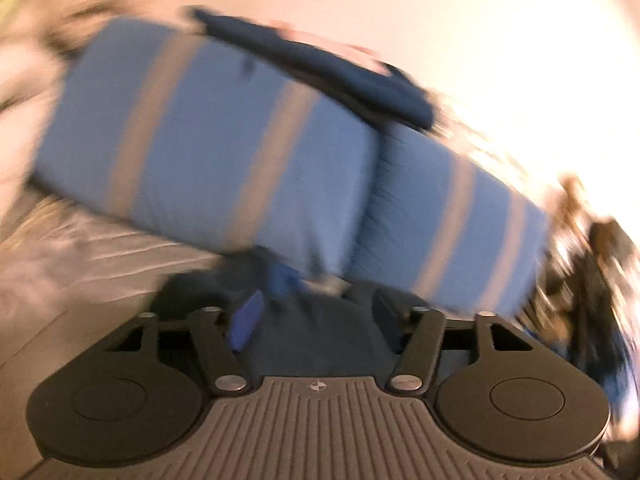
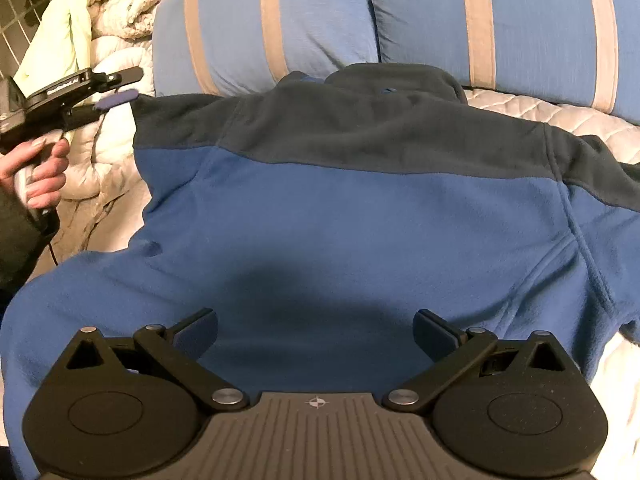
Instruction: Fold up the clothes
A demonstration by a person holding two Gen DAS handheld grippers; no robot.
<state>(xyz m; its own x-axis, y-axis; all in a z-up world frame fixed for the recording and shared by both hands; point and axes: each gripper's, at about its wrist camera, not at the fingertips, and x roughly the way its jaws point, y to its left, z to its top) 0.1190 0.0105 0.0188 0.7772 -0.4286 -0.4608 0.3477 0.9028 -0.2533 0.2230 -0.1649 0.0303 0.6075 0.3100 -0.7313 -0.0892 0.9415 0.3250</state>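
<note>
One fleece jacket (image 2: 340, 216) flat on bed (image 2: 560, 120); two striped pillows (image 2: 280, 32) at 12 o'clock. Right tool (image 2: 316, 334) fingers apart; left tool (image 1: 316, 312) fingers apart, at jacket's corner.

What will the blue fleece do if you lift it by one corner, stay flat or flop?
Probably flop: the fleece already lies in soft wrinkles on the bed, so it looks limp. It likely won't slip much, since its surface looks fuzzy. The sleeve would probably dangle and drag, so the left gripper at its shoulder corner may need help from the right gripper.
</note>
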